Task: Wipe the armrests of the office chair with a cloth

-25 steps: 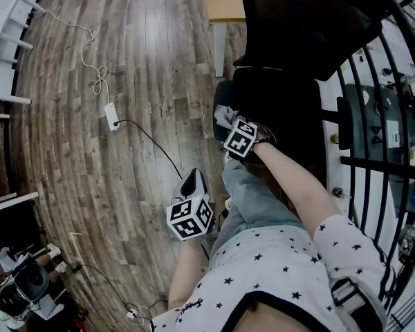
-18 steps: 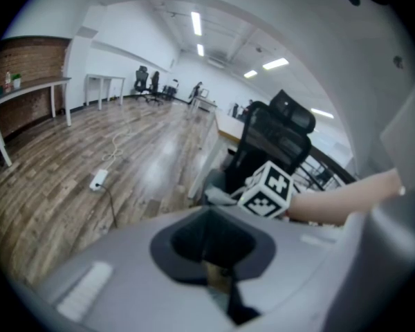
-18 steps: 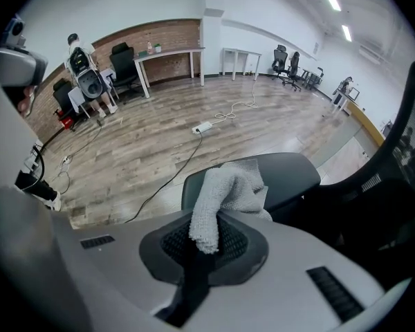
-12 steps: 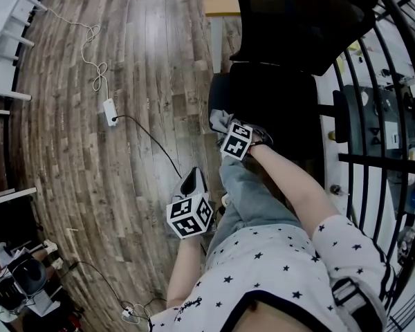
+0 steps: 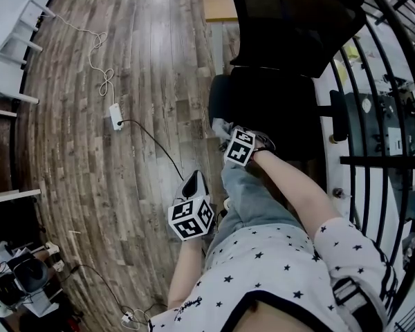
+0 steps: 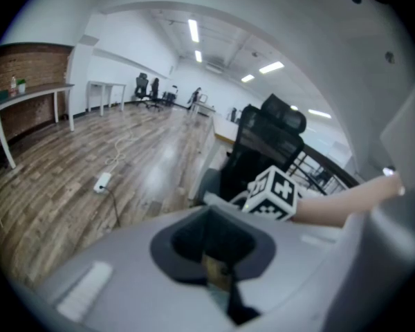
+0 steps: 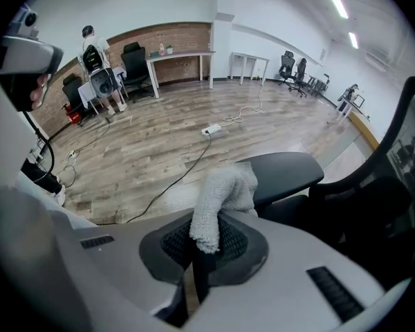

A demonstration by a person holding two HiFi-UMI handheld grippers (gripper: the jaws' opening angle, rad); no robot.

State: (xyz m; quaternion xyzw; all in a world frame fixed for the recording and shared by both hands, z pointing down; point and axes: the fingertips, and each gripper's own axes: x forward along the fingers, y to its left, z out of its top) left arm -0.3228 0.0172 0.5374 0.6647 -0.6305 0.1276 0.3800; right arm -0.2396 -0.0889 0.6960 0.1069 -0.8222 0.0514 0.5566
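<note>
Against the armrest [image 7: 290,171], perhaps touching, right hand-held gripper [image 7: 202,254] pinches cloth [image 7: 225,192] barely visible overhead.

Colours noted
Cloth [image 7: 225,189] pale grey; office chair [image 5: 277,95] black; floor [image 5: 135,185] grey-brown planks; shirt [image 5: 277,272] white, black stars.

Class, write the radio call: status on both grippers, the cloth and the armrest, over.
Right gripper shut on cloth. Left gripper shut, empty, off to the side. Cloth at armrest end. Nothing blocking.
</note>
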